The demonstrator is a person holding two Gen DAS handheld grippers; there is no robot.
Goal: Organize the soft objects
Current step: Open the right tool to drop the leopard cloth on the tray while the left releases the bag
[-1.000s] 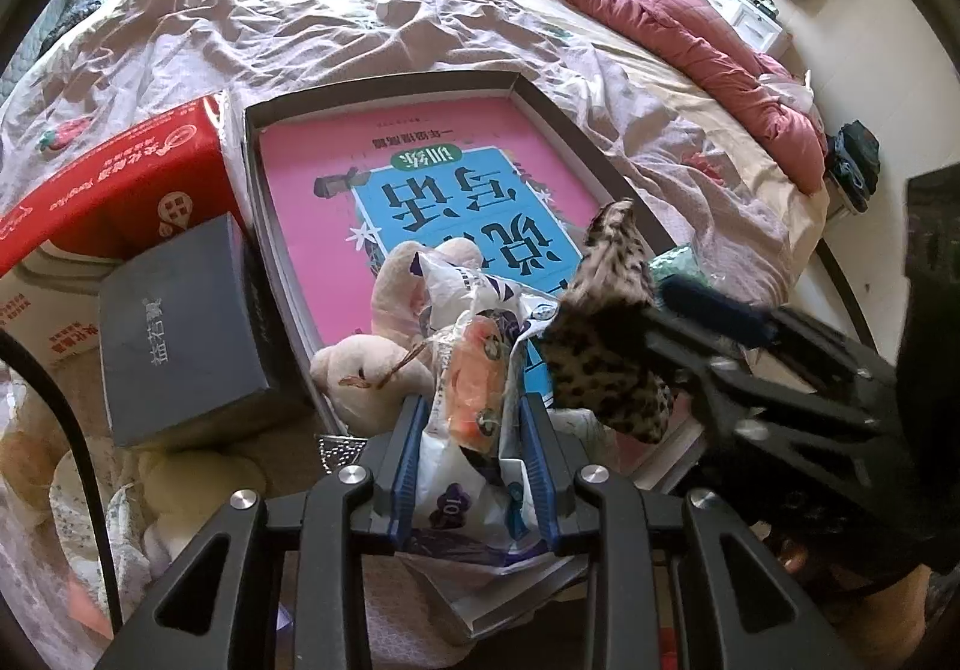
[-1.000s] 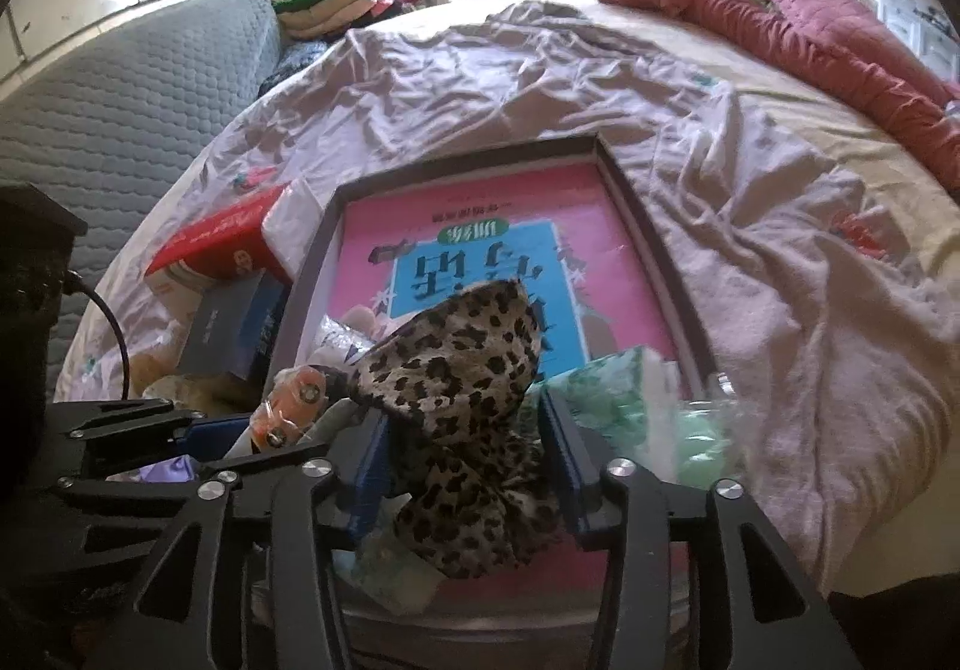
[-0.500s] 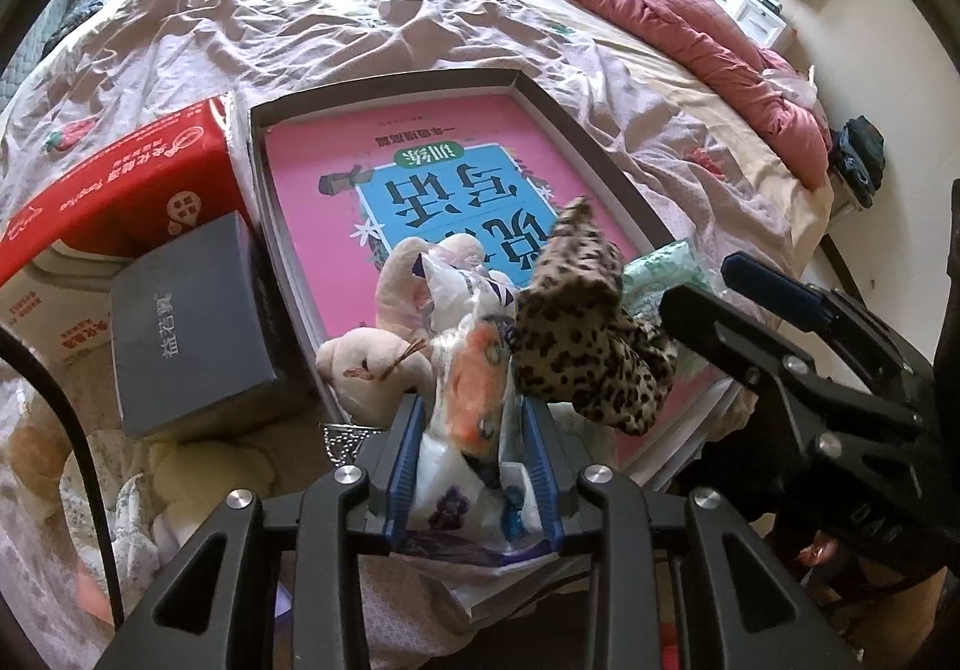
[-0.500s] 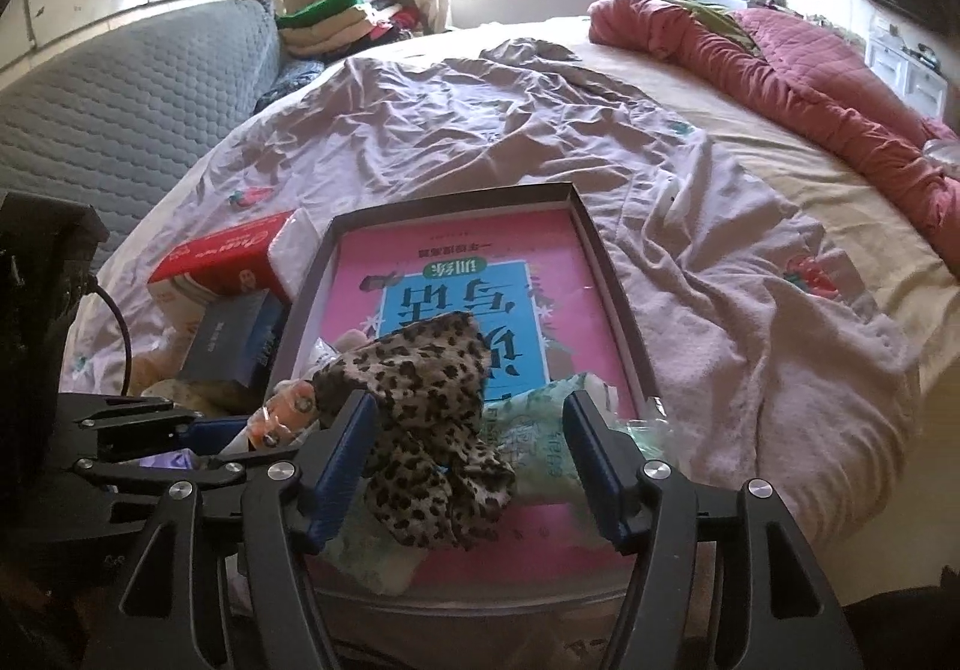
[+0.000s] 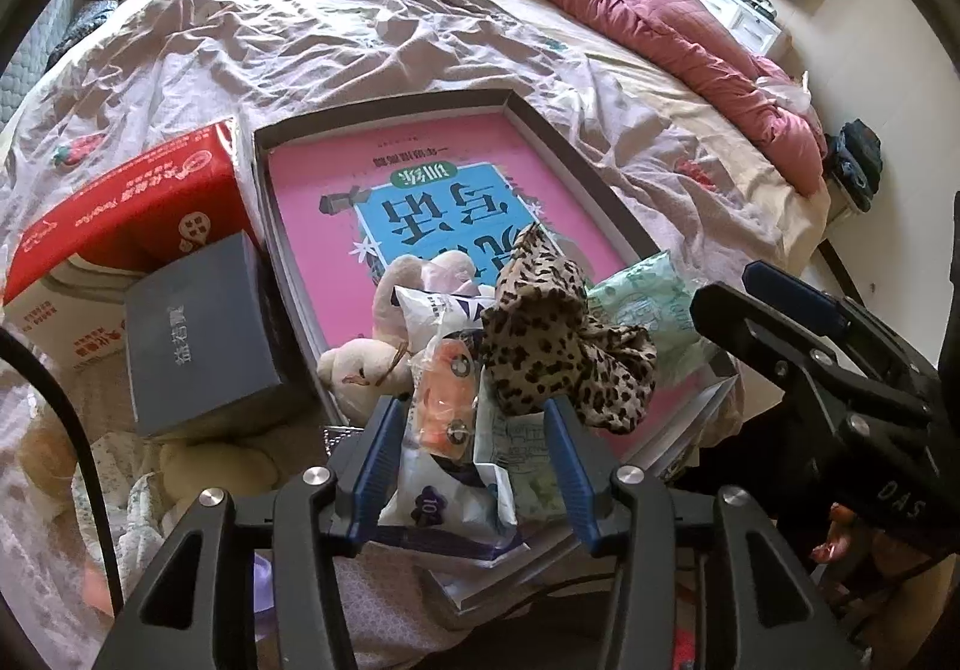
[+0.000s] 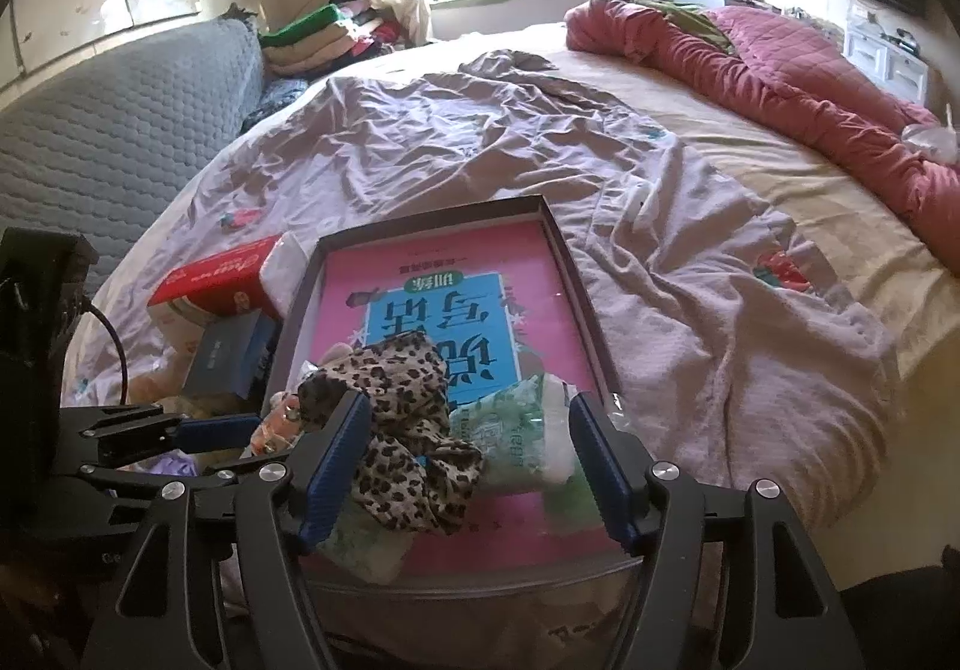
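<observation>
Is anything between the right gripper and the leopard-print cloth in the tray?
Nothing visible. The leopard-print cloth lies in the tray between the open fingers of the right gripper, whose jaws have just been opening; neither pad presses it. A green packet lies beside it, not in front.

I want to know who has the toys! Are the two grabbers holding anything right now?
No. Both have just been opening: the left gripper stands around the plastic-wrapped toy, the right gripper around the leopard-print cloth, pads clear.
</observation>
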